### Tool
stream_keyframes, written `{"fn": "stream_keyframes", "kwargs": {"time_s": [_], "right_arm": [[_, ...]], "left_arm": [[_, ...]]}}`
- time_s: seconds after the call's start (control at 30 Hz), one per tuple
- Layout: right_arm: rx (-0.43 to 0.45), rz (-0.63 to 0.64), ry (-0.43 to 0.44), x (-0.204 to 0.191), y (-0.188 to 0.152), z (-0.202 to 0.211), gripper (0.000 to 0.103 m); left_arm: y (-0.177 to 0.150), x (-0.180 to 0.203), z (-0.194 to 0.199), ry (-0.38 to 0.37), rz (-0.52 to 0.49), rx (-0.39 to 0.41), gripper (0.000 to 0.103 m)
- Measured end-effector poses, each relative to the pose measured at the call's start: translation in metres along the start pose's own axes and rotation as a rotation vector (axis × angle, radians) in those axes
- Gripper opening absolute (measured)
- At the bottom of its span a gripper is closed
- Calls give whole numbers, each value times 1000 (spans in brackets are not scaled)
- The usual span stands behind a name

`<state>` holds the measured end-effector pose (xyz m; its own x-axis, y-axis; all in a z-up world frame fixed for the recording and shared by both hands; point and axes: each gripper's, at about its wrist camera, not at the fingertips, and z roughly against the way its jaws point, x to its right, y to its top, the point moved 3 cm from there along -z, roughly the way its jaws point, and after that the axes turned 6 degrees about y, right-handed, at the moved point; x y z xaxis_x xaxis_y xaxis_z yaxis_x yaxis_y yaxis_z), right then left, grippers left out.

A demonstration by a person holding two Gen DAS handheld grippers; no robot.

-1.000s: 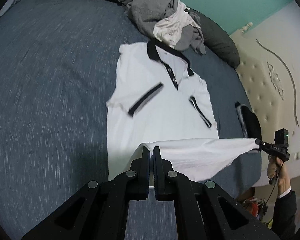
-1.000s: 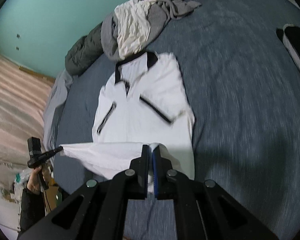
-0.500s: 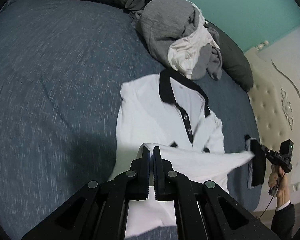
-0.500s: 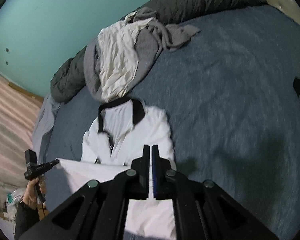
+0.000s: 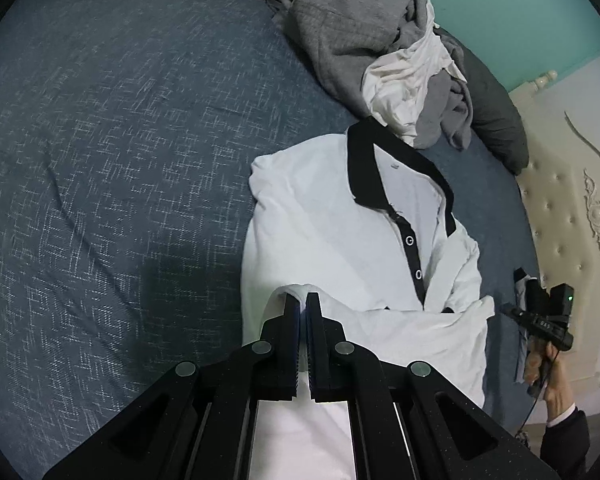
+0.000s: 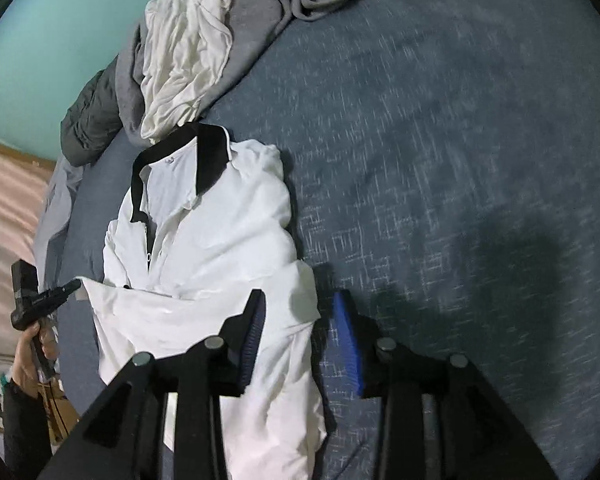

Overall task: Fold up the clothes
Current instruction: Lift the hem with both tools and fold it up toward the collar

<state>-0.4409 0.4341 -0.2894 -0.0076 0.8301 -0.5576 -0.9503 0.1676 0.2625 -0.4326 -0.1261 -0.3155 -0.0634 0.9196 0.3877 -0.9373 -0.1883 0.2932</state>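
Observation:
A white polo shirt (image 5: pixel 324 216) with a black collar (image 5: pixel 364 168) lies on the blue bed (image 5: pixel 120 160), its lower part folded up over the chest. My left gripper (image 5: pixel 302 300) is shut on the left corner of the folded hem. In the right wrist view the same shirt (image 6: pixel 220 232) lies below my right gripper (image 6: pixel 300 304). That gripper is open, its blue pads (image 6: pixel 346 320) spread on either side of the hem's right corner and not pinching it. The left gripper (image 6: pixel 74 286) shows at the far side of the hem.
A heap of grey and white clothes (image 5: pixel 384 48) sits just beyond the collar, with a dark pillow (image 5: pixel 496 120) behind it. A cream tufted headboard (image 5: pixel 572 208) stands on the right. A dark folded garment (image 5: pixel 520 280) lies near the person's hand (image 5: pixel 540 364).
Both grippers carried the shirt's hem up toward the collar and lowered it onto the chest. The right gripper went from shut to open and let the hem go.

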Motion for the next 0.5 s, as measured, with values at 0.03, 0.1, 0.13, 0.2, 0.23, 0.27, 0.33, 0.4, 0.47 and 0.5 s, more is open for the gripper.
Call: {"fn": "stream_keyframes", "kwargs": {"time_s": [0.03,0.1,0.13,0.2,0.23,0.27,0.33,0.4,0.47,0.5], "right_arm": [[1,0,5,0,-1,-3,36],[3,8,7,-2,-1,-7,36],[1,16,4,-3,-1,-10,36],[-11,29,-8,-6,-1,-16,33],[-22,38,-16,-6,-2,-20,21],[-31,47,-18,-8,-3,-23,13],[-24,64,-17,-12,-4,-22,3],[-2,70,3,-16,-4,-16,2],[21,76,16,-20,-1,-4,2],[31,82,27,-23,0,3,2]], "left_arm": [[-1,-1,-1,2,-1,-2,3],[-3,-4,-4,6,-3,-5,3],[-3,-5,-5,8,-5,-7,3],[-4,-6,-5,8,-2,-7,3],[-4,-6,-5,7,-1,-6,3],[-4,-6,-5,5,-1,-5,3],[-5,-5,-4,4,-5,-4,3],[-6,-4,-3,19,-18,-5,3],[-7,-4,2,26,-27,1,3],[-7,-4,6,24,-32,6,3]]}}
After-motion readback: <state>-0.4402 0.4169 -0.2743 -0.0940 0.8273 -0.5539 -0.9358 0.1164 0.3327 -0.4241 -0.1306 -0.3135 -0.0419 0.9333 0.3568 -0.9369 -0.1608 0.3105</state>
